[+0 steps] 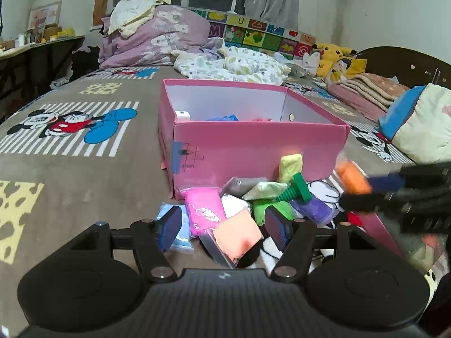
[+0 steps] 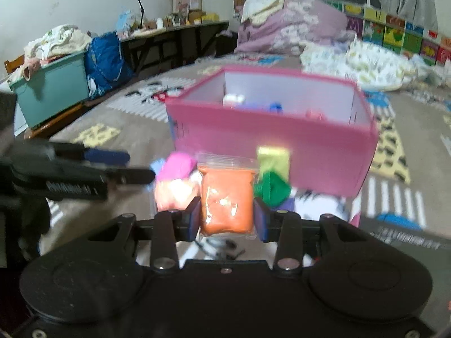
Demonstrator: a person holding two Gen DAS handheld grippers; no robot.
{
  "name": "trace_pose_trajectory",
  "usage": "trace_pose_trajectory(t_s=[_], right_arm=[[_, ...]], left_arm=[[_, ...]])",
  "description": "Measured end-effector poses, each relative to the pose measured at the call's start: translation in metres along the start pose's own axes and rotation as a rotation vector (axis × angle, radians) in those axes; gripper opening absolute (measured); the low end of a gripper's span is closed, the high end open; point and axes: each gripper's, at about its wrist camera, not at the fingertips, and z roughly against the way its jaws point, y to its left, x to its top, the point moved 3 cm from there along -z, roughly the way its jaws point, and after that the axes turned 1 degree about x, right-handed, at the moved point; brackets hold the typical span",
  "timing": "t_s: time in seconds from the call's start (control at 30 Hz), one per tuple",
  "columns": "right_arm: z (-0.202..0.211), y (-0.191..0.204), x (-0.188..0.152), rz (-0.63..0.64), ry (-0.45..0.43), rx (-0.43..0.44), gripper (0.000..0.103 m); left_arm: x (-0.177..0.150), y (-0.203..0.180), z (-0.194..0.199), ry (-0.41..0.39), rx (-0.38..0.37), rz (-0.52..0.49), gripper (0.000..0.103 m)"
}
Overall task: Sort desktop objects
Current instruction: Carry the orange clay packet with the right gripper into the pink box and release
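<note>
The pink box (image 1: 253,146) wall hides most of its contents; the right-wrist view is motion-blurred.

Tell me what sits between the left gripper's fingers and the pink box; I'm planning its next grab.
In the left wrist view, a heap of bagged clay packets and a green plastic screw toy lie between the open left gripper and the pink cardboard box.
</note>
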Motion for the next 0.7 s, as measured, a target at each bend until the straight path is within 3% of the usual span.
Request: trace_pose_trajectory(t_s=[0.37,0.7], right_arm=[[0.002,0.005,0.048,0.047,-0.054,-0.036,0.038],[-0.032,-0.019,0.089,-0.012,-0.019,-0.056,0.038]], left_arm=[[0.003,0.006,-0.003,-0.022,0.006,0.013,0.064],[0.001,0.012,-0.011,-0.01,-0.004,0.032,0.064]])
